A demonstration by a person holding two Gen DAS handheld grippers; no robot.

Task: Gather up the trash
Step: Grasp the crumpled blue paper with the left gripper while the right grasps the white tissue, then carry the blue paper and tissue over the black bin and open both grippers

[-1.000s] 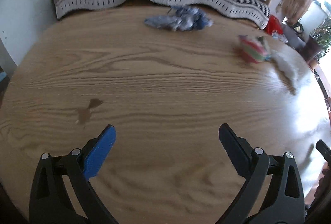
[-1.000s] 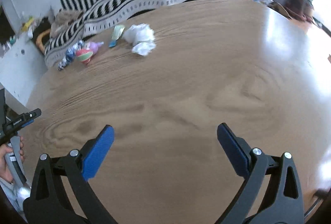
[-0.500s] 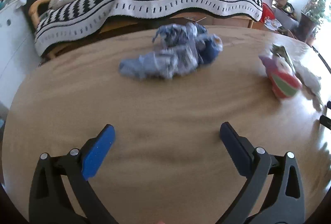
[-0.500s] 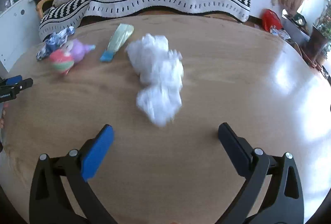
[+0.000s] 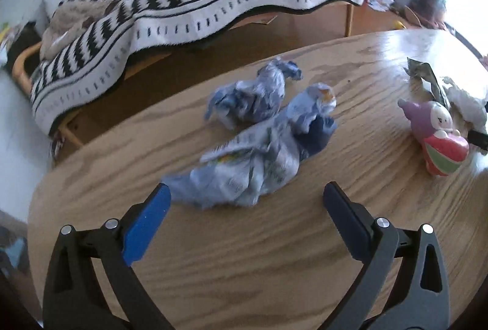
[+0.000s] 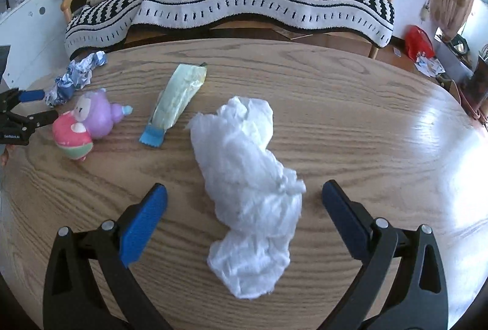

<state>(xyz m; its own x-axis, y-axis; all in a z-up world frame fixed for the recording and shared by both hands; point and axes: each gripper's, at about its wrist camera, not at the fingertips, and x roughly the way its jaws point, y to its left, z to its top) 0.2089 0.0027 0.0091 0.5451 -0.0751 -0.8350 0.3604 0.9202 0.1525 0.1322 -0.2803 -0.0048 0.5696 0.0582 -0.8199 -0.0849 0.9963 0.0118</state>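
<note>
Both closer than before: left hand-held gripper (image 5: pixel 245 199) gapes at blue wrapper (image 5: pixel 256 165); right hand-held gripper (image 6: pixel 244 199) gapes, straddling white tissue (image 6: pixel 250 193).

counter (image 6: pixel 350 116): wood with strong grain, smooth, glossy where light falls
white wad (image 6: pixel 247 186): thin crinkled tissue or plastic, matt
blue wad (image 5: pixel 259 156): crumpled printed paper or film
toy figure (image 6: pixel 82 129): smooth, slightly shiny plastic
blanket (image 6: pixel 244 1): woven black-and-white cloth
left hand-held gripper (image 5: pixel 244 208): matt black plastic, blue pads (image 5: pixel 143 226)
</note>
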